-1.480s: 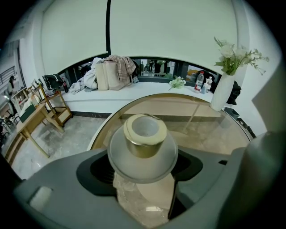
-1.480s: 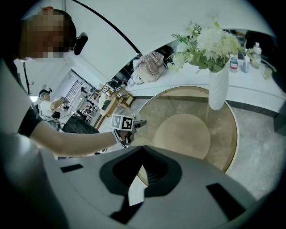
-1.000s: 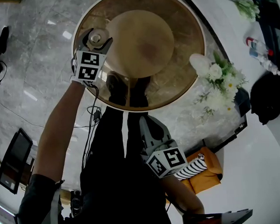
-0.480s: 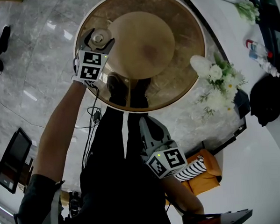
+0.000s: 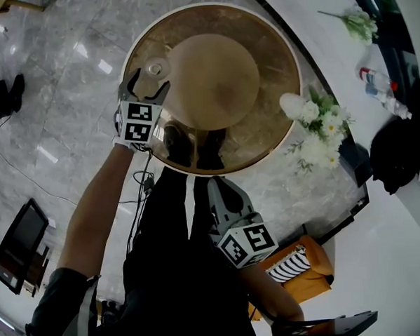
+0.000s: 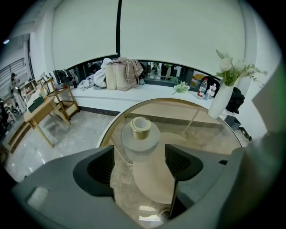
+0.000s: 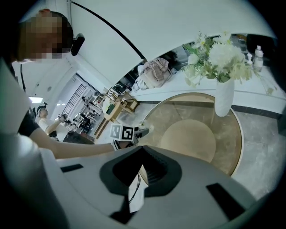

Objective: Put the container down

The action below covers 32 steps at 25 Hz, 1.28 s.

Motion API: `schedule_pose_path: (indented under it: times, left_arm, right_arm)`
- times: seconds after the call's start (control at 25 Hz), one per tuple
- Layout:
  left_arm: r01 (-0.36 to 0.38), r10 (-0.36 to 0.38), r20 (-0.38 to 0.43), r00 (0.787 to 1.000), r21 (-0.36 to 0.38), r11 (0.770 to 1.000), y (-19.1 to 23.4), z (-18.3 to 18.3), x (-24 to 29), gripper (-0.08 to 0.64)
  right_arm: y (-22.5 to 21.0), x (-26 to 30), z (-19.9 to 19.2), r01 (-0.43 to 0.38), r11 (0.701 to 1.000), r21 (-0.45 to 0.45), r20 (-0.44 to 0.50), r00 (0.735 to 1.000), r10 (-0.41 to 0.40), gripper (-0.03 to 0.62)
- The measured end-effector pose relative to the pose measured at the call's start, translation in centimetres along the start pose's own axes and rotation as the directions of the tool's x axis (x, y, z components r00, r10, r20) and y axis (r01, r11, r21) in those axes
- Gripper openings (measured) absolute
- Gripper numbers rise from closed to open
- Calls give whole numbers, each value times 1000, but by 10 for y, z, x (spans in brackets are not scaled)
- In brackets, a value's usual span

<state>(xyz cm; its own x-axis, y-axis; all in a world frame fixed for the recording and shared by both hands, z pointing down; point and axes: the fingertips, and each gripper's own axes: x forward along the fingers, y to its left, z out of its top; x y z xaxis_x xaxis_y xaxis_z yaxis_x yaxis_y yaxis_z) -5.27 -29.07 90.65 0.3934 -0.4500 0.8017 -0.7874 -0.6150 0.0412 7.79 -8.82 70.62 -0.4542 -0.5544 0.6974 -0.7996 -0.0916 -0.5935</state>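
Container (image 6: 140, 136), frosted, round, gold-rimmed

Black clothes (image 5: 177, 285); grey left gripper (image 5: 148, 77), right gripper (image 5: 216, 184)

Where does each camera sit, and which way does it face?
Head view: on the head, looking steeply down at the table; shows the left arm, left gripper, right gripper.
Left gripper view: on the left gripper, facing across the table to the ledge; own jaws apart round the bottle.
Right gripper view: on the right gripper, facing table and vase; own jaws shut, left arm visible.
Shared: both gripper views see the table and vase.
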Motion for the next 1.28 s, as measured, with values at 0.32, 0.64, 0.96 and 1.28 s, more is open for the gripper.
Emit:
schedule_pose_path:
  times: [0.32, 0.64, 0.96, 1.28]
  left_arm:
    - [-58, 59, 45, 997, -32, 998, -6, 15, -78, 342]
    - [-51, 58, 107, 993, -72, 996, -22, 34, -159, 342]
    - [106, -69, 270, 960, -126, 986, -90, 99, -259, 342]
    - [217, -170, 384, 908, -81, 973, -146, 159, -364, 342]
  right_arm:
    - [16, -17, 35, -30, 998, -46, 63, 997, 33, 6]
    - [37, -45, 62, -57, 992, -115, 120, 990, 71, 6]
    - [67, -79, 100, -60, 977, -203, 192, 976, 100, 6]
    - [102, -117, 115, -79, 956, -281, 227, 963, 147, 6]
